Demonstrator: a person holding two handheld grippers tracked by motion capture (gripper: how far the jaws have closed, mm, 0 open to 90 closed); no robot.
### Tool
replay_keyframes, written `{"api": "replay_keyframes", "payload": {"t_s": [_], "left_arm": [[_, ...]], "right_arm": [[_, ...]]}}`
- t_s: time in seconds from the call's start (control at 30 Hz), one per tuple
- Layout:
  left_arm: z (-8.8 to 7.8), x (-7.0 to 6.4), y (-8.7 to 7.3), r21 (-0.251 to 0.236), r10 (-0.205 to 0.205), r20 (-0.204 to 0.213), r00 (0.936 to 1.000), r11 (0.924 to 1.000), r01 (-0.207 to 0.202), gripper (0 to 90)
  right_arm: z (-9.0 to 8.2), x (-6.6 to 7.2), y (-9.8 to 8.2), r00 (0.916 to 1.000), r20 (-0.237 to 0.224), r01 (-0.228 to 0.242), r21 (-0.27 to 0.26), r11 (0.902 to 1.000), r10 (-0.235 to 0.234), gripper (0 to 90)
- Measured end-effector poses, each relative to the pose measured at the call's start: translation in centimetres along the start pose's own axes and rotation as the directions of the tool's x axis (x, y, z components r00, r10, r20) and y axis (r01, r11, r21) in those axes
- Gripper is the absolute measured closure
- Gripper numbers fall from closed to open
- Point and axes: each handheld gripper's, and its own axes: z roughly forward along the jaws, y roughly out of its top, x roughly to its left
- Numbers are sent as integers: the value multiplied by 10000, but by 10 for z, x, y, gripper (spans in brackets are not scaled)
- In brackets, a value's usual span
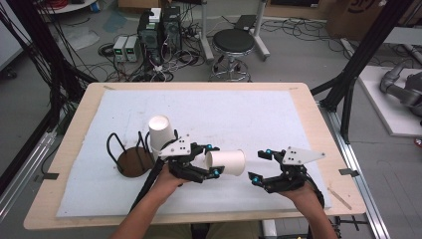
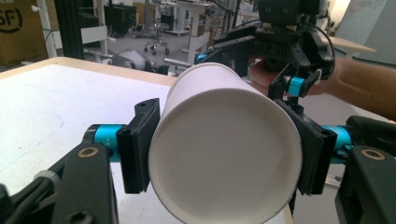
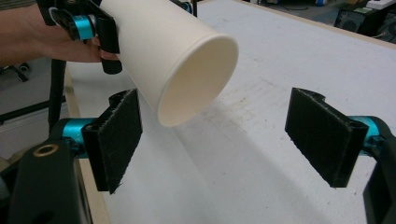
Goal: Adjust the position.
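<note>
Paper cup (image 2: 224, 154) lies sideways, clamped between the left gripper (image 1: 213, 160) jaws.

- High view: fixed overhead, facing forward and down over the whole table (image 1: 308, 107); far off.
- Left gripper view: rides behind its own jaws, close; paper cup (image 2: 224, 149) between the pads.
- Right gripper view: close, low along its jaws; same paper cup (image 3: 173, 56) beyond the fingertips, shared by all views.
</note>
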Motion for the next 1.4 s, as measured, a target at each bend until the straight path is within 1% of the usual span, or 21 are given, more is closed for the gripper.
{"api": "replay_keyframes", "payload": {"t_s": [0.17, 0.3, 0.43, 0.47, 0.57, 0.7, 0.77, 0.8, 0.9, 1.03, 1.1, 1.17, 1.23, 1.27, 1.37, 1.4], "left_arm": [[1, -3, -1, -287, 57, 121, 9999, 9996, -54, 345], [2, -4, -2, -367, 78, 163, 9998, 9993, -72, 346], [3, -6, -2, -428, 125, 274, 9995, 9990, -113, 346], [3, -6, -2, -438, 142, 290, 9995, 9990, -130, 346], [4, -7, -2, -506, 189, 484, 9986, 9986, -164, 347], [6, -10, -1, -662, 144, 766, 9970, 9978, -93, 348], [7, -11, 0, -691, 163, 912, 9957, 9976, -100, 348], [8, -11, 0, -722, 157, 988, 9950, 9974, -85, 349], [10, -13, 0, -823, 110, 1196, 9928, 9966, -11, 349], [13, -16, 2, -987, 139, 1476, 9890, 9951, 7, 350], [14, -16, 2, -999, 102, 1600, 9871, 9950, 59, 350], [15, -16, 1, -897, 125, 1662, 9860, 9960, 25, 350], [16, -16, 1, -902, 102, 1749, 9845, 9959, 57, 350], [16, -16, 0, -926, 99, 1757, 9844, 9957, 66, 350], [16, -16, 0, -937, 107, 1782, 9839, 9956, 62, 351], [16, -17, 0, -925, 110, 1782, 9839, 9957, 56, 352]], "right_arm": [[2, 0, -7, 9998, -74, -199, -34, 9998, 199, 193], [3, 0, -10, 9993, -231, -282, 17, 9996, 283, 193], [4, 1, -13, 9974, -604, -392, 23, 9992, 392, 193], [5, 1, -13, 9971, -666, -359, 22, 9994, 360, 193], [6, 2, -14, 9956, -857, -385, 44, 9992, 387, 193], [9, 4, -13, 9929, -1138, -359, -28, 9993, 354, 193], [10, 6, -13, 9896, -1365, -470, -60, 9989, 457, 193], [11, 6, -13, 9887, -1449, -419, -144, 9990, 394, 193], [13, 7, -12, 9835, -1746, -529, -276, 9982, 473, 193], [14, 8, -11, 9738, -2219, -622, -527, 9967, 491, 190], [14, 9, -10, 9709, -2350, -619, -573, 9964, 468, 190], [15, 8, -10, 9692, -2436, -564, -749, 9956, 365, 190], [14, 9, -10, 9667, -2532, -569, -763, 9955, 358, 207], [14, 9, -10, 9651, -2598, -559, -802, 9952, 333, 209], [13, 7, -11, 9639, -2655, -497, -1002, 9937, 214, 223], [12, 7, -11, 9629, -2690, -503, -976, 9940, 223, 229]]}}
